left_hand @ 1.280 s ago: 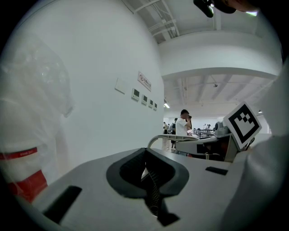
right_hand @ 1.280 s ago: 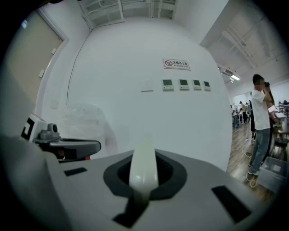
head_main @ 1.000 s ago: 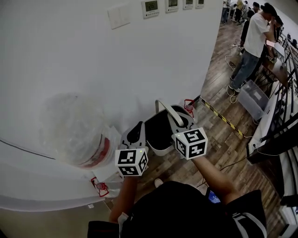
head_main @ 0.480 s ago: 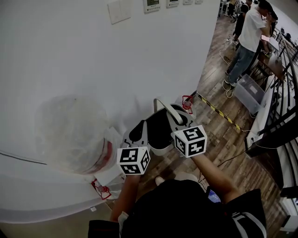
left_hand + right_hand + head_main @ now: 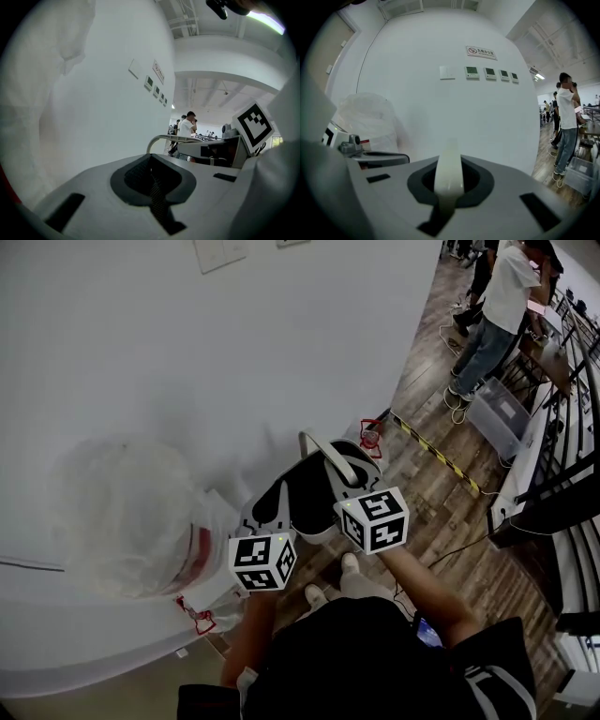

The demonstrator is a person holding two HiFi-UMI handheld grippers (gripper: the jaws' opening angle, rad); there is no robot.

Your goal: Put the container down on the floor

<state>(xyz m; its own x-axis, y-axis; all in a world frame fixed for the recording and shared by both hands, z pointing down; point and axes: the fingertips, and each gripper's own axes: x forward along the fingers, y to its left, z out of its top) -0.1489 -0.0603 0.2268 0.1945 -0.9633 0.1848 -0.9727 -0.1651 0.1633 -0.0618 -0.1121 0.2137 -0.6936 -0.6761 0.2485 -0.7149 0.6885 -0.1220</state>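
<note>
My right tongs (image 5: 449, 140) are clamped on the white handle (image 5: 449, 171), my left tongs (image 5: 151, 180) are closed on nothing visible, and the container (image 5: 321, 535) hangs at my 12 o'clock, not yet on the floor (image 5: 441, 521).

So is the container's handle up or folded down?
Up. The white handle arches above the rim of the container, and the right tongs are shut on it.

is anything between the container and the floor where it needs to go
Nothing visible. The container hangs by its handle from the right gripper above wooden floor; the spot directly beneath is hidden, and the person's shoes stand close by.
</note>
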